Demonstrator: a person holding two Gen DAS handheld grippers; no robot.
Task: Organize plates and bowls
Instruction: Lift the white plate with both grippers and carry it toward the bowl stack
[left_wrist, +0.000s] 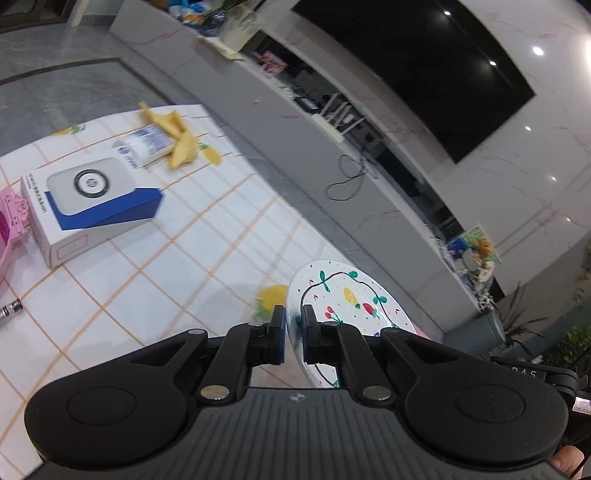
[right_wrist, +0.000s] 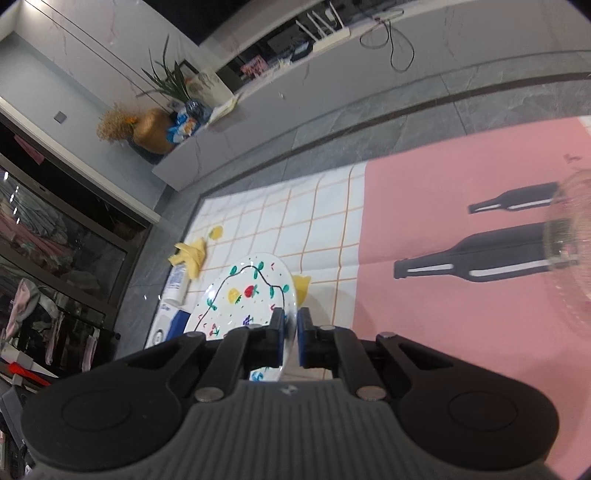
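A white plate (left_wrist: 343, 295) painted with fruit and a looping green-leafed line hangs tilted above the checked tablecloth (left_wrist: 184, 258). My left gripper (left_wrist: 293, 317) is shut on the plate's near rim, with the blue pads pressed on both faces. In the right wrist view the same plate (right_wrist: 247, 291) lies to the left, and my right gripper (right_wrist: 290, 317) is shut on its rim on that side. A see-through bowl-like thing (right_wrist: 569, 251) shows blurred at the right edge.
A white and blue box (left_wrist: 92, 210), a white tube (left_wrist: 144, 144), a yellow cloth (left_wrist: 177, 136) and a pink basket (left_wrist: 7, 229) lie on the cloth's left part. A pink mat (right_wrist: 443, 314) printed with black bottles covers the right.
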